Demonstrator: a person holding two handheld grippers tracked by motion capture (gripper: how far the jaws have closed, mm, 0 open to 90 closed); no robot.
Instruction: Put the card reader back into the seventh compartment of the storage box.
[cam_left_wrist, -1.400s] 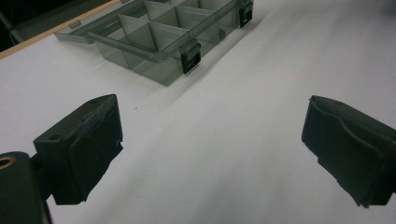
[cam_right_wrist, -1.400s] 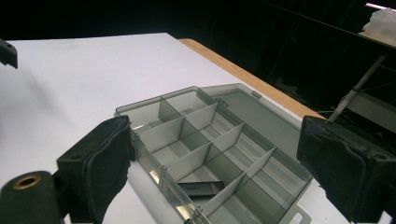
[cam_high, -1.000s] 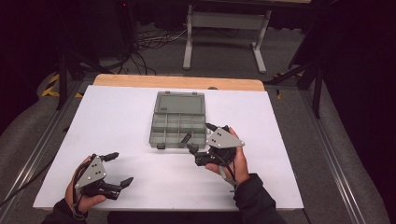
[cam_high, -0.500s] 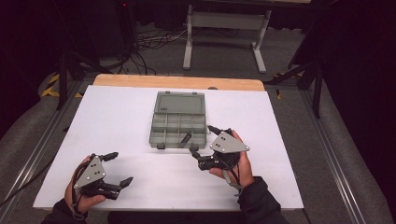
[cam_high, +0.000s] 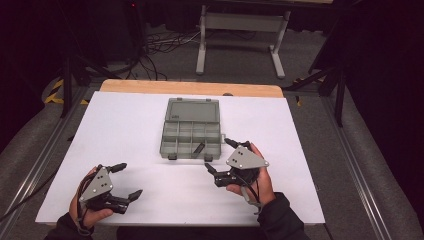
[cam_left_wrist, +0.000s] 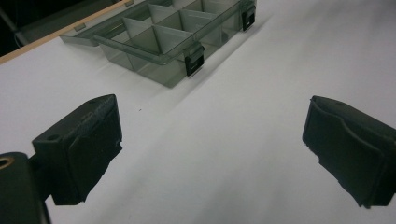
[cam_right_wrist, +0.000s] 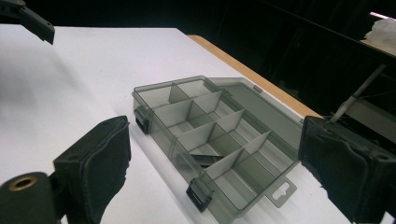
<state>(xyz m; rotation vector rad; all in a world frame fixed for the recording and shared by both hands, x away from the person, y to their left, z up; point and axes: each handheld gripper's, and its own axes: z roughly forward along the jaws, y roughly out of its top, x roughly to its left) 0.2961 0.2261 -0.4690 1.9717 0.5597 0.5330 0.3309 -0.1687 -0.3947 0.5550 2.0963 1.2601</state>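
- No text, label, brand, number or sign can be read in any of the views.
- The grey compartment box (cam_high: 191, 132) bears no readable marking on its lid, walls or latches.
- The grey plates on top of the left gripper (cam_high: 124, 181) and the right gripper (cam_high: 218, 156) carry no legible print.
- The white table cover (cam_high: 125, 125) is plain.

My high view looks forward and down over the whole bench (cam_high: 125, 125) — both gripper views sit low and close, sharing the compartment box (cam_left_wrist: 177, 42) between them.
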